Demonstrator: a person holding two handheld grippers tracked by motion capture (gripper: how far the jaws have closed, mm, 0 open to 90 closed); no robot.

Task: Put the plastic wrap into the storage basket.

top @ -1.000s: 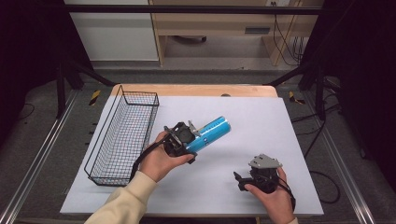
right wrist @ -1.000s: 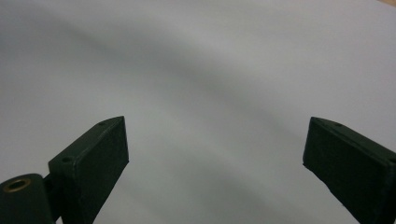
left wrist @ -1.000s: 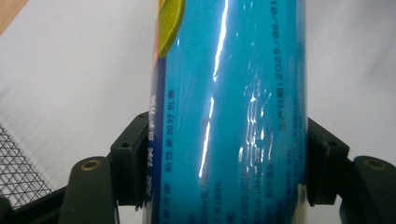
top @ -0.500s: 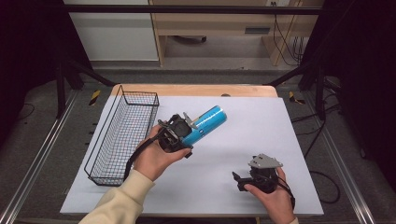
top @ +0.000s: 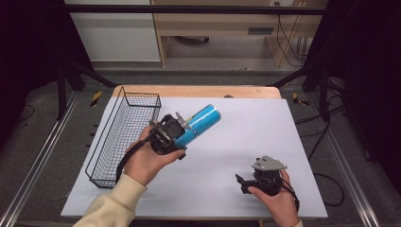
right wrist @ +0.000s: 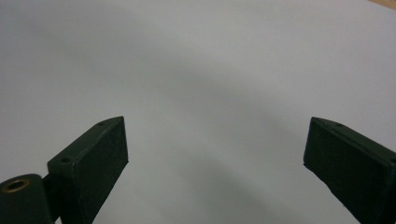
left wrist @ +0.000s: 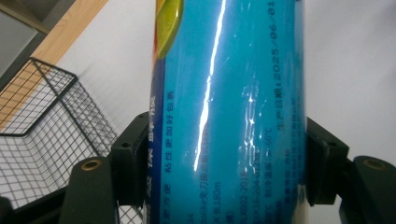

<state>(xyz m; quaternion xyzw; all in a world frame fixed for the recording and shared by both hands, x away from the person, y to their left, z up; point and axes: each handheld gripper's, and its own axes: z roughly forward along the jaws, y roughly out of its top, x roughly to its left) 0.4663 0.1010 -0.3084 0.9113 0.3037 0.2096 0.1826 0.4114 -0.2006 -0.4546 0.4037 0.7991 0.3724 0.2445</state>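
- Blue can (top: 198, 124) is pinched near its base by the left gripper (top: 182, 135), both pads pressed on the glossy wall, above the white sheet (top: 246, 127).
- Slippage is judged possible: the wrapper is smooth and the can's length overhangs toward two o'clock.
- Wire basket (top: 120, 137), at nine o'clock, could be struck on its rim if swung low.
- Right gripper (top: 243, 182) rests spread, empty, at five o'clock.

A black wire basket (top: 124, 137) lies along the left side of a white sheet (top: 265, 127) (the wooden table (top: 198, 91) shows past its far edge). Cables (top: 283, 38) hang behind, beside a pale cabinet (top: 118, 42).
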